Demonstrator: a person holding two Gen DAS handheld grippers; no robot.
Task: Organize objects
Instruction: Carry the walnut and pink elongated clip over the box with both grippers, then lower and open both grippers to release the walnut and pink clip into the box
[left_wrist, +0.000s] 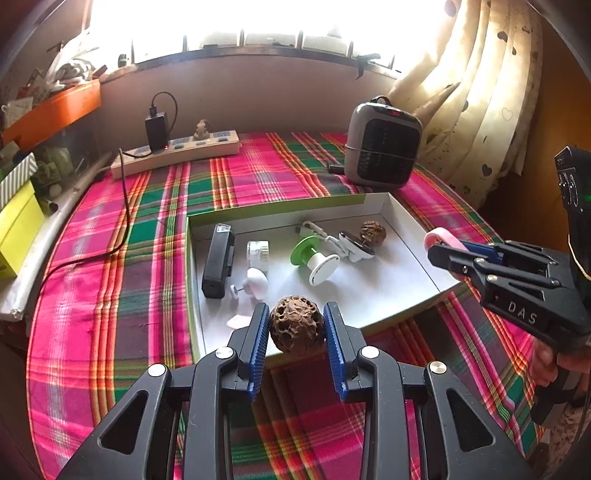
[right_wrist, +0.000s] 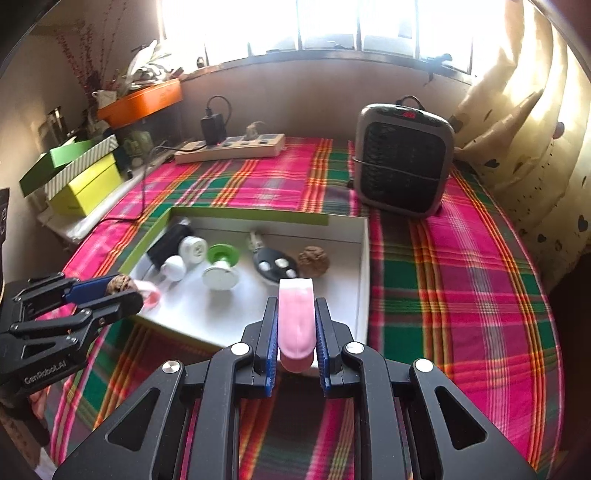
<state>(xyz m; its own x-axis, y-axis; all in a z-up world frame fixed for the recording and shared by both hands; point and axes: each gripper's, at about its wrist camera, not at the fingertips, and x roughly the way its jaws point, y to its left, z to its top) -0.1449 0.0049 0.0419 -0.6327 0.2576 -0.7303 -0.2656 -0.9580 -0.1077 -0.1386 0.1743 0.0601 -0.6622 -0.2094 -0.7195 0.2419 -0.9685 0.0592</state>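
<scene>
Left wrist view: the left tongs (left_wrist: 296, 325) clench a walnut (left_wrist: 297, 325) above the near edge of the tray (left_wrist: 413, 236), which sits on the plaid surface (left_wrist: 129, 295). A second walnut (left_wrist: 373, 231) lies in the tray's far corner.

Right wrist view: the right tongs (right_wrist: 296, 332) grip a pink clip (right_wrist: 296, 317) over the tray's near right corner, with a heater (right_wrist: 404, 158) standing beyond.

Worktop cloth (left_wrist: 110, 295): plaid, magenta/green with orange-yellow lines. Box (left_wrist: 280, 212): white inside, lime-green outer walls. In it: green-and-white spool (left_wrist: 314, 258), black block (left_wrist: 218, 266), black key fob (right_wrist: 275, 266) with white buttons, brown pitted walnut (left_wrist: 373, 230). Left gripper (left_wrist: 295, 325): black, blue ribbed pads, grips a second brown walnut (left_wrist: 297, 326). Right gripper (right_wrist: 295, 328): same colours, pink-and-white clip (right_wrist: 295, 321). Heater (right_wrist: 402, 158): grey shell, black grille. Curtain (left_wrist: 480, 92): cream, dark hearts. Orange tray (right_wrist: 142, 99).
</scene>
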